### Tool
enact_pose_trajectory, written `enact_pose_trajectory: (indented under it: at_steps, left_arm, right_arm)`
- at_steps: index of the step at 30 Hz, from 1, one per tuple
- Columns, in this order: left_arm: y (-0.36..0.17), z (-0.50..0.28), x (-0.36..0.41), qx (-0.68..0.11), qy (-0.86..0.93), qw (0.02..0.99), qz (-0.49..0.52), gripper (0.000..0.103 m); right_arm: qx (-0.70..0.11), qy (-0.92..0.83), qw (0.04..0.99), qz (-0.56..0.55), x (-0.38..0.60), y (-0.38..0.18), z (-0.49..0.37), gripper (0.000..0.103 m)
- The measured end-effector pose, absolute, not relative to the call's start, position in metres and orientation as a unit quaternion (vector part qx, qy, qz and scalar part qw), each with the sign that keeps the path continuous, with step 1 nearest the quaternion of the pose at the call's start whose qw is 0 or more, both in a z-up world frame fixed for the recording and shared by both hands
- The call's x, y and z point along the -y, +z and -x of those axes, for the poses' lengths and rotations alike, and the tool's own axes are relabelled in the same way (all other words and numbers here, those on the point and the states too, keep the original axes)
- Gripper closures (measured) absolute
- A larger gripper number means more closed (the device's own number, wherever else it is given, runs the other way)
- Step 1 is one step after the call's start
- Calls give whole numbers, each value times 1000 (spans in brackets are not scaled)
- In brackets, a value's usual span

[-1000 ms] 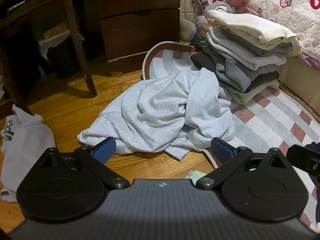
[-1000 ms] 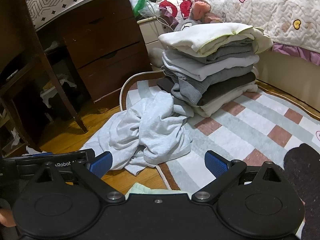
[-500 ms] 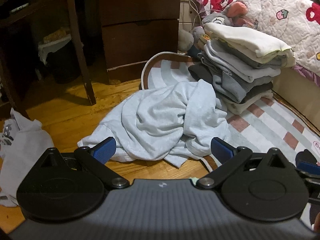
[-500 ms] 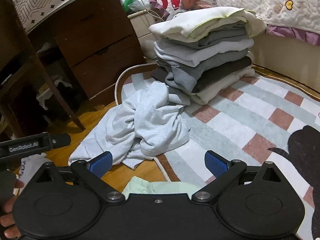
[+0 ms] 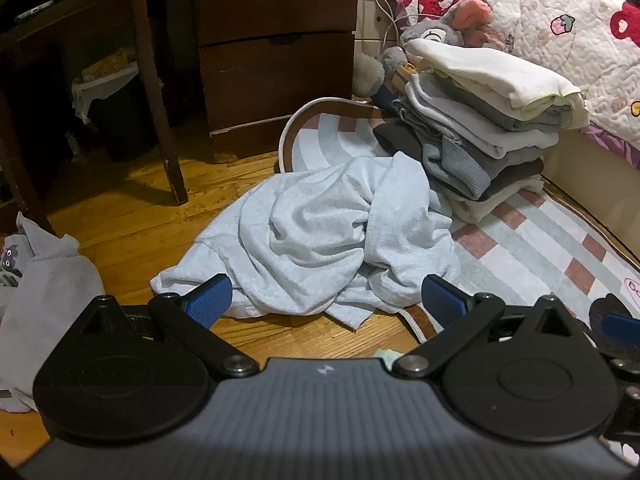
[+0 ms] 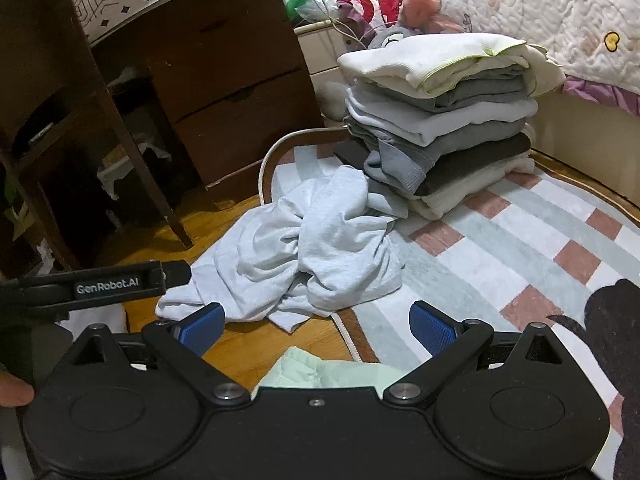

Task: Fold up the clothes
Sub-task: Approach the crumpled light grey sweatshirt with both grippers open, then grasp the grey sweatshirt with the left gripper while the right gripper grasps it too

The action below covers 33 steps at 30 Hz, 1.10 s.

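A crumpled pale blue garment [image 5: 320, 236] lies half on the wood floor and half on the striped rug; it also shows in the right wrist view [image 6: 312, 252]. A stack of folded clothes [image 5: 480, 128] stands behind it on the rug, also in the right wrist view [image 6: 440, 120]. My left gripper [image 5: 326, 300] is open and empty, just short of the garment's near edge. My right gripper [image 6: 316, 326] is open and empty, a little in front of the garment. The left gripper's body [image 6: 100, 286] shows at the left of the right wrist view.
A dark wooden dresser [image 5: 276, 56] and chair leg [image 5: 160, 100] stand behind on the left. A bed with a quilt [image 5: 560, 32] is at the right. A grey-white garment [image 5: 44, 292] lies at the left. A pale green cloth [image 6: 320, 372] lies under the right gripper.
Both grippers have shifted slightly, and the views tilt up and back. The garment and stack have not moved. Both grippers stay open.
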State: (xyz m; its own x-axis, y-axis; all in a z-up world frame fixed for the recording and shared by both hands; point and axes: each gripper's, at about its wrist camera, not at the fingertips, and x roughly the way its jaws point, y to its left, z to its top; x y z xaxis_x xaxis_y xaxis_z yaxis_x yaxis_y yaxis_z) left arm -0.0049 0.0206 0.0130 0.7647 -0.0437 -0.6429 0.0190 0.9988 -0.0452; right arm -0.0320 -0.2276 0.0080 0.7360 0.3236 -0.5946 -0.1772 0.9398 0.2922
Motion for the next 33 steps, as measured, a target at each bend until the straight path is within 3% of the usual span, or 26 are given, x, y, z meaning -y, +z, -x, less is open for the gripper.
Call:
enact_pose_trajectory:
  at_steps: [16, 21, 28, 33]
  left_arm:
    - [10, 3, -27, -321, -17, 947, 19, 0]
    - [4, -15, -46, -316, 44, 948, 13, 0]
    - [2, -90, -73, -377, 53, 912, 152, 2]
    - [-13, -156, -37, -392, 59, 908, 132, 5]
  right_arm:
    - [-335, 152, 918, -148, 232, -5, 29, 2]
    - [-363, 190, 883, -230, 237, -18, 12, 2]
    - [-390, 209, 856, -267, 231, -17, -61, 2]
    - [-409, 222, 836, -292, 227, -16, -113, 2]
